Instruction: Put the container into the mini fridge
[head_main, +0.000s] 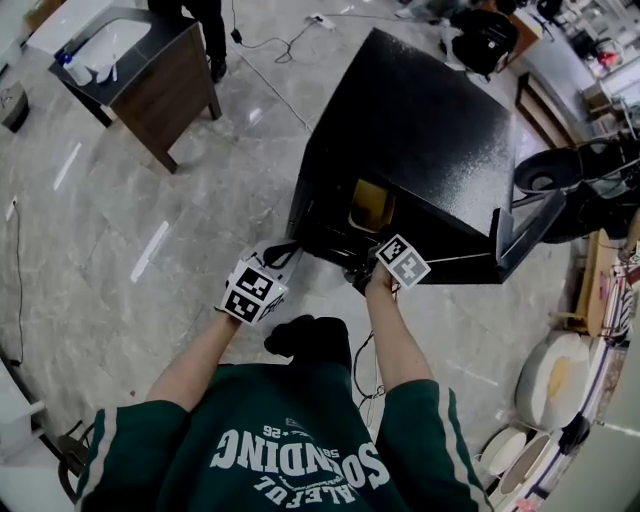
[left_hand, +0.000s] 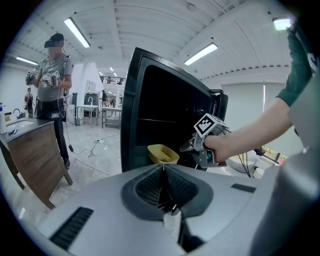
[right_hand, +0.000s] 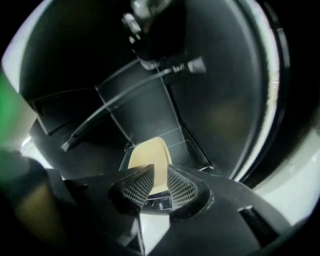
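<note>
The right gripper (right_hand: 156, 172) was released, jaws apart round the yellow container's (right_hand: 149, 150) near rim inside the black mini fridge (head_main: 420, 130), mid-frame; the left gripper (left_hand: 163, 172) was clenched, empty; the green sweatshirt's (head_main: 150, 450) white lettering was unreadable.

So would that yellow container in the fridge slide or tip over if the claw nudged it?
The yellow container looks like a thin-walled open plastic tub, so probably light and slightly bendy when squeezed. It sits low and wide, so a nudge from the right claw would likely slide it rather than tip it. Its smooth walls may be slippery.
</note>
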